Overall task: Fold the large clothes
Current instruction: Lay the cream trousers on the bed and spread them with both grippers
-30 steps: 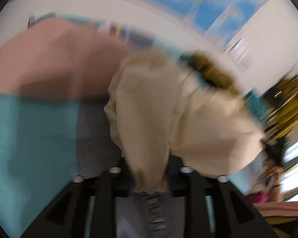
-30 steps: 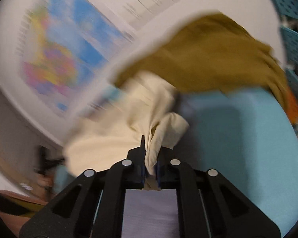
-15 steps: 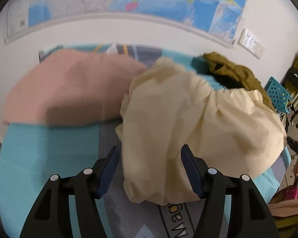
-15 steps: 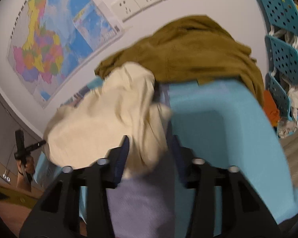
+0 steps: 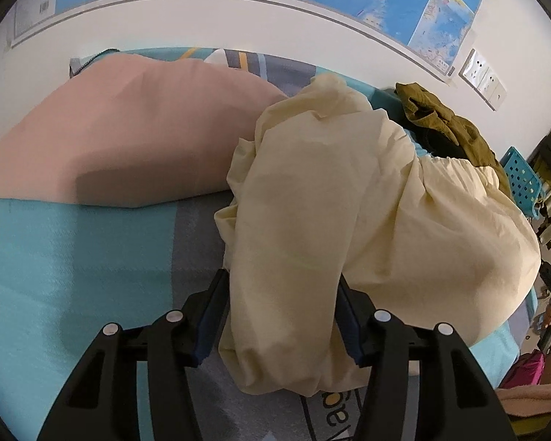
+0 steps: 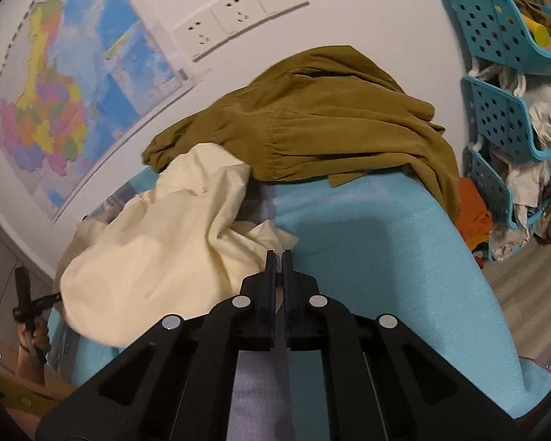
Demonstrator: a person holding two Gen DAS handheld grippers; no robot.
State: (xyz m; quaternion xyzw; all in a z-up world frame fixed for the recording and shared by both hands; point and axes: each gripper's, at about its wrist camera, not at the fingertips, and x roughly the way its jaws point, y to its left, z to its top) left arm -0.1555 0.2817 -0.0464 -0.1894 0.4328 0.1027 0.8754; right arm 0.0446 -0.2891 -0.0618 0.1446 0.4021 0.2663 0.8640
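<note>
The cream garment (image 5: 349, 220) lies in a loose heap on the teal and grey bed cover (image 5: 73, 257). My left gripper (image 5: 281, 275) straddles its near end. Its jaws are closing, with cloth filling the gap and brushing both pads, not squeezed. In the right wrist view the cream garment (image 6: 158, 253) spreads to the left. My right gripper (image 6: 279, 253) is shut, and a cream corner lies just past its tips. I cannot tell whether any cloth is pinched there.
An olive garment (image 6: 330, 121) is piled at the wall end of the bed cover (image 6: 367, 257). A pink pillow (image 5: 128, 139) lies on the left. Blue perforated shelves (image 6: 503, 110) stand beyond the right edge. A hand (image 6: 29, 330) holds a black device off the bed.
The cream garment hung from both shut grippers a second ago. Both opened, and it now lies slumped on the bed. The right gripper has since shut; the left stays wide around the cloth.
</note>
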